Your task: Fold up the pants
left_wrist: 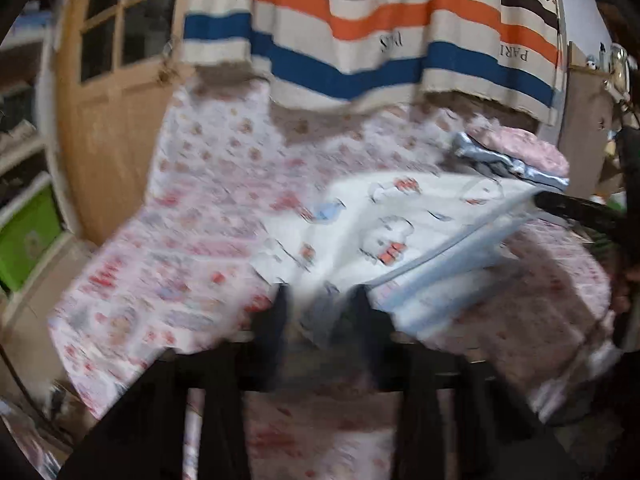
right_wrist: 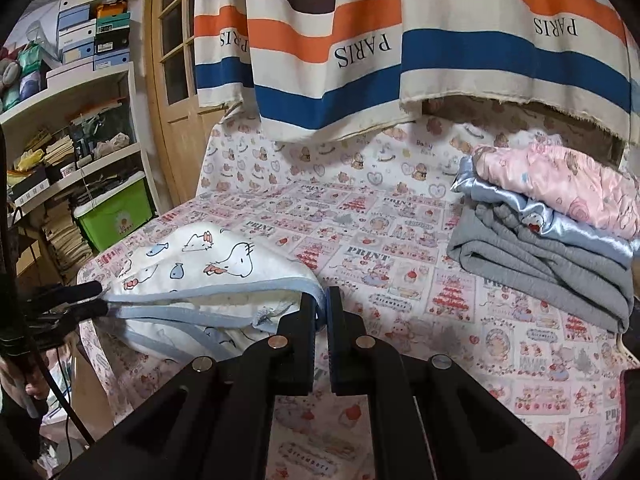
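Observation:
The white pants [right_wrist: 208, 264], printed with cartoon cats and fish and edged by a light blue waistband, lie bunched at the left part of the patterned bed sheet [right_wrist: 400, 264]. My right gripper [right_wrist: 321, 304] is shut on the right end of the waistband. My left gripper [right_wrist: 102, 299] pinches the left end, and the band runs taut between the two. In the blurred left wrist view the pants [left_wrist: 360, 224] spread ahead of the left gripper [left_wrist: 320, 304], with cloth between its fingers. The right gripper's fingers [left_wrist: 560, 204] reach in from the right.
A stack of folded clothes [right_wrist: 560, 224], grey, blue satin and pink, sits at the right of the bed. A striped cloth [right_wrist: 400, 40] hangs behind. Shelves with boxes [right_wrist: 80, 92], a green bin [right_wrist: 116, 216] and a wooden door [right_wrist: 172, 60] stand at the left.

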A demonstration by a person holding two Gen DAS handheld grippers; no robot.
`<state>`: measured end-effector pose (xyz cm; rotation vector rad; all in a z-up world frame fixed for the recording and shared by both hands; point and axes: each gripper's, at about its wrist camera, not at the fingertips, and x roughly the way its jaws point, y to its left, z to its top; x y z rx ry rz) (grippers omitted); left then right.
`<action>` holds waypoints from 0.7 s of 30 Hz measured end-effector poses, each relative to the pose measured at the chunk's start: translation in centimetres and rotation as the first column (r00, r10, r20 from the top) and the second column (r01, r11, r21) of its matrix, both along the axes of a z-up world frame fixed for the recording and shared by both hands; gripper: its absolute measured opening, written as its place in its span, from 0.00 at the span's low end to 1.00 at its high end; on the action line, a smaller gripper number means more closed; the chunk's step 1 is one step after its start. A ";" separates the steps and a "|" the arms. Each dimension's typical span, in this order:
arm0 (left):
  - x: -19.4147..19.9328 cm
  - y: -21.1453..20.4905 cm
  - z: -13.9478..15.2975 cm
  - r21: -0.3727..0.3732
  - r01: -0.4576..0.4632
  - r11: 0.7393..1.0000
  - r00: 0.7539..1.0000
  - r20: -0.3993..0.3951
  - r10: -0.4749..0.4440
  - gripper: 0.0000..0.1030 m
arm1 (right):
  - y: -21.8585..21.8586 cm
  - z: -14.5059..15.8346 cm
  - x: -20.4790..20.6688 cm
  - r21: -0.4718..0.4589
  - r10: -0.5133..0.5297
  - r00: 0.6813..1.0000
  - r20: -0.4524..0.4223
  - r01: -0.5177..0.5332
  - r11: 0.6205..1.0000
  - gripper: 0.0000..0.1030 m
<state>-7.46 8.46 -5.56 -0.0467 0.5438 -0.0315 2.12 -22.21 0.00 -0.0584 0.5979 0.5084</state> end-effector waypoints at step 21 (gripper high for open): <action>0.0 -0.4 -1.2 0.072 0.004 0.997 0.999 -0.053 0.000 0.10 | 0.5 2.0 0.0 0.016 0.016 0.998 0.054 -0.017 1.000 0.05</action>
